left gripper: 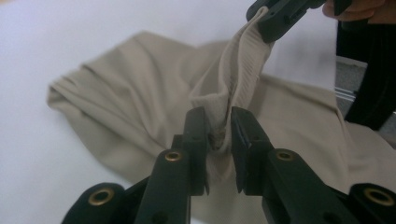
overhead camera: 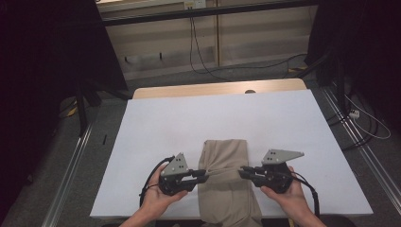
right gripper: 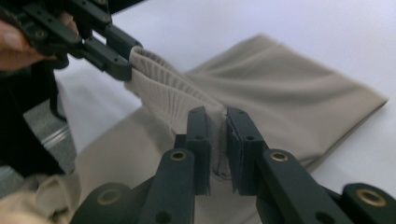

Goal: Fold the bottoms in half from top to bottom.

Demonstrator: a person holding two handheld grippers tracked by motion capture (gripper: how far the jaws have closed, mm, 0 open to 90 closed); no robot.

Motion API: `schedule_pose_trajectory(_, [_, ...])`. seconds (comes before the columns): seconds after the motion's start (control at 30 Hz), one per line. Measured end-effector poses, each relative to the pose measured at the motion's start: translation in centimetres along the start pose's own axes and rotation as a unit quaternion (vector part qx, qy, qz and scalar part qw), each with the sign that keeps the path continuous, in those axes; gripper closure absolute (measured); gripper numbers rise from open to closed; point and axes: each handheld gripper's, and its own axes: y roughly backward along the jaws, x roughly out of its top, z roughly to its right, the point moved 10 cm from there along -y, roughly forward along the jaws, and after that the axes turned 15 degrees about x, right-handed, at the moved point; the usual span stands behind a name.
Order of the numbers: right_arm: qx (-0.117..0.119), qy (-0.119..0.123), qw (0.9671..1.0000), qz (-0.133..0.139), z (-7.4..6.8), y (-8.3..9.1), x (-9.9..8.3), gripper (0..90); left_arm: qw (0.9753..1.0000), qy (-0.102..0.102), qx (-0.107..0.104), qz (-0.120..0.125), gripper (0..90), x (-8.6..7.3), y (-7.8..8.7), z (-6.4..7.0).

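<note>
The left gripper (overhead camera: 204,175) and right gripper (overhead camera: 242,171) each clamp the beige garment's ribbed hem (right gripper: 161,91), stretching it between them to lift it off the white table (overhead camera: 165,118).

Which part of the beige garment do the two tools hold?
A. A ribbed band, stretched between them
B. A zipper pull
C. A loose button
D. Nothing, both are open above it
A. The left tool and the right tool are each shut on the ribbed band of the beige garment, lifted and stretched between them.
</note>
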Motion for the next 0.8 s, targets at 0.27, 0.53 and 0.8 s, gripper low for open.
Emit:
schedule_pose_trajectory(0.27, [-0.003,0.002,0.9996,-0.028,-1.7,0.3,-3.2,79.0,0.9999,-0.005,-0.009,-0.007,81.8,-1.5,0.3,1.3])
schedule_pose_trajectory(0.53, [0.003,0.02,0.9968,-0.077,-3.3,-0.1,-5.6,78.4,0.9998,0.008,-0.012,0.017,70.7,0.9,-0.9,0.5])
schedule_pose_trajectory(0.8, [0.034,0.015,0.9968,-0.07,-3.9,0.0,-5.6,63.1,0.9941,-0.043,-0.074,-0.067,70.4,-2.6,-2.8,3.9])
